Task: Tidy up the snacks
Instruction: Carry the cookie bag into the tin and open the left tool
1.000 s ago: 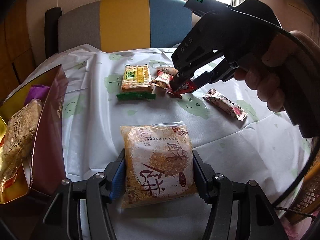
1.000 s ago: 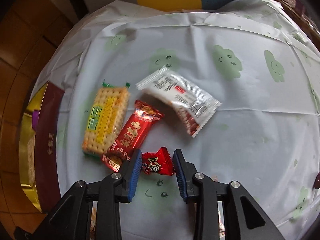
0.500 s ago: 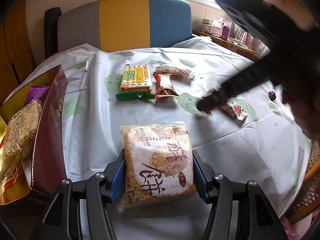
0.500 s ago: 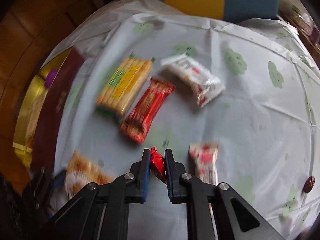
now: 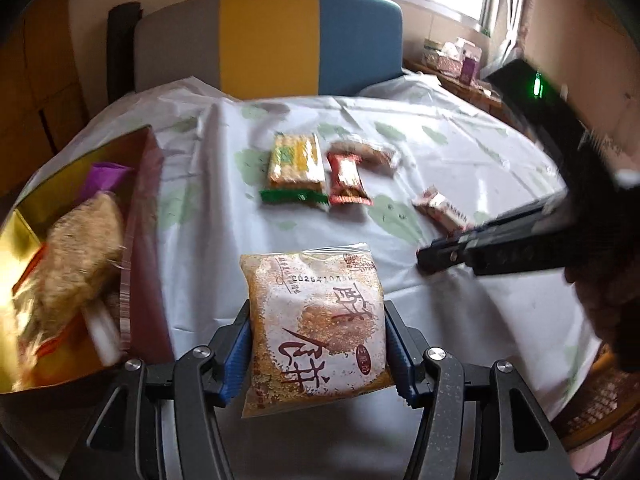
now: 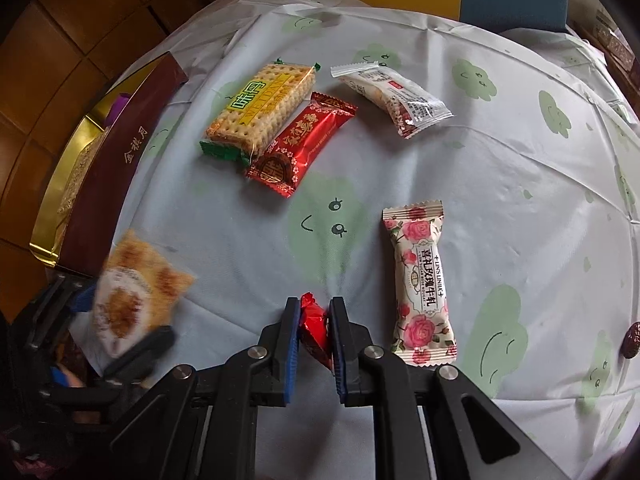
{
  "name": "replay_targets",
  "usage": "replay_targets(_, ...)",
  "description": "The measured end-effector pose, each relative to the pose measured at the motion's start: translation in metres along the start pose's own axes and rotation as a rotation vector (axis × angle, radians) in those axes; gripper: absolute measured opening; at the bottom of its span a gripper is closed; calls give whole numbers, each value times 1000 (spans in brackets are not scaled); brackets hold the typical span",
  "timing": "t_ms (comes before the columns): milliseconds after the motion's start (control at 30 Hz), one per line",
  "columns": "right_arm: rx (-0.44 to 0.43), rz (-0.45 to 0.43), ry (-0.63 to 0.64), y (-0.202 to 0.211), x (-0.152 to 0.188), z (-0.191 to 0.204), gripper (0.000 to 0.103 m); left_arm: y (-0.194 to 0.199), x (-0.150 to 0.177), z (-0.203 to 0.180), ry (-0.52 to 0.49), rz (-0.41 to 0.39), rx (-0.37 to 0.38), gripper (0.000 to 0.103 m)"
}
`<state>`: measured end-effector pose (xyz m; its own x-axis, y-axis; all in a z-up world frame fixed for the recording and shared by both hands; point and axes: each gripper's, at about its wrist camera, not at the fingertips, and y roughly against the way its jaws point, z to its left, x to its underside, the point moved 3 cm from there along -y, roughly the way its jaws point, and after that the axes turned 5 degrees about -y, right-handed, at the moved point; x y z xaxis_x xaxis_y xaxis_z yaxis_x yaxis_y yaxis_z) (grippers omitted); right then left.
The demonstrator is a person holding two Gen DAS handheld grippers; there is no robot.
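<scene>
My left gripper is shut on an orange-and-white crisp cake packet, held just above the tablecloth beside the maroon, gold-lined gift box. The box holds a similar packet. My right gripper is shut on a small red candy, which stands on edge between the pads above the cloth. In the left wrist view the right gripper reaches in from the right. On the table lie a cracker pack, a red bar, a clear-wrapped bar and a rose nougat.
A chair with a grey, yellow and blue back stands behind the table. The green-patterned tablecloth drapes over the table's edges. A dark red date lies at the right edge. A sill with small boxes is at the back right.
My right gripper closed on the red candy, lifted it and carried it away from the other snacks toward the near side. My left gripper rose slightly with its packet.
</scene>
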<state>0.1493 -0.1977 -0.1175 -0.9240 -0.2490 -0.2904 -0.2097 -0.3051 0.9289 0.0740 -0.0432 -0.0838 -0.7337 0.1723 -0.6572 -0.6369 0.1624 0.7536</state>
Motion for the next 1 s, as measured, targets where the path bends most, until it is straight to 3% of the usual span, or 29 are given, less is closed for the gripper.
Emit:
replay_targets(300,39,-15,46,-7,-4,14,14,49,-19,39,116,-79,-49,59)
replay_targets(633,47,-15,60,-12,-6,24,15,68,-17,96,241,-94,-135,59)
replay_targets(1000,76,-24,96,-13,-6,27,15,66,-14,208,536,-51,-150,59)
